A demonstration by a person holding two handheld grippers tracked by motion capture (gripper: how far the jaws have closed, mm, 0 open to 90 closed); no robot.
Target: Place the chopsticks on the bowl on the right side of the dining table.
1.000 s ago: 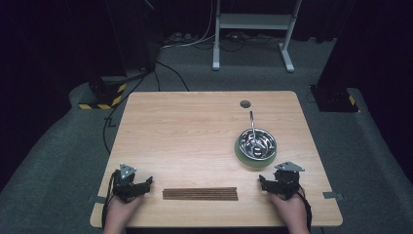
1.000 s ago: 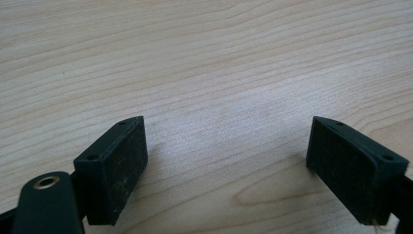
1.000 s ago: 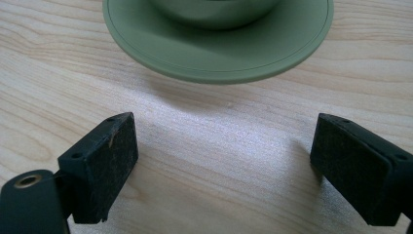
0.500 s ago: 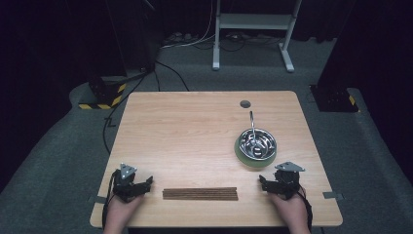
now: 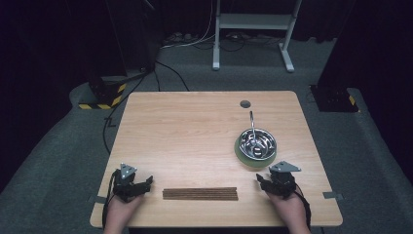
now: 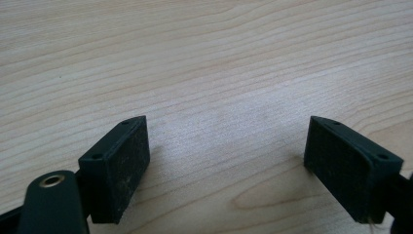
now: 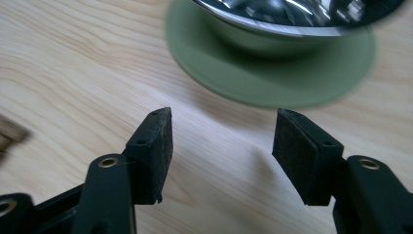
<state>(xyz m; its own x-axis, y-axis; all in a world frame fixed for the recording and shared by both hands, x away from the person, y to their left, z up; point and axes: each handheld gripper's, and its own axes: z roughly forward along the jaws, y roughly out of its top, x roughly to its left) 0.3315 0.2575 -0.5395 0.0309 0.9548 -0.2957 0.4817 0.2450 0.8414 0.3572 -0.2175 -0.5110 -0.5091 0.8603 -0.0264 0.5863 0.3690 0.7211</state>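
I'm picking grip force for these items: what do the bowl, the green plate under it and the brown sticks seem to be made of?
The bowl looks like polished metal, likely steel: it is silvery with mirror-like reflections. The green plate has a matte, even olive surface, perhaps plastic or glazed ceramic; the look leaves it open. The brown sticks look like dark wood, thin and straight, though that is uncertain from above.

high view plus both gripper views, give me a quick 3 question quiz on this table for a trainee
1. True or false: the left gripper holds one of the wooden sticks.
2. What does the steel bowl stand on? A) bare table B) green plate C) the sticks
3. Fill in: a metal utensil handle leans out of the bowl toward the ___ edge of the table.

Key
1. False: its jaws stand open over bare wood.
2. B, the green plate, just ahead of the open right gripper.
3. far
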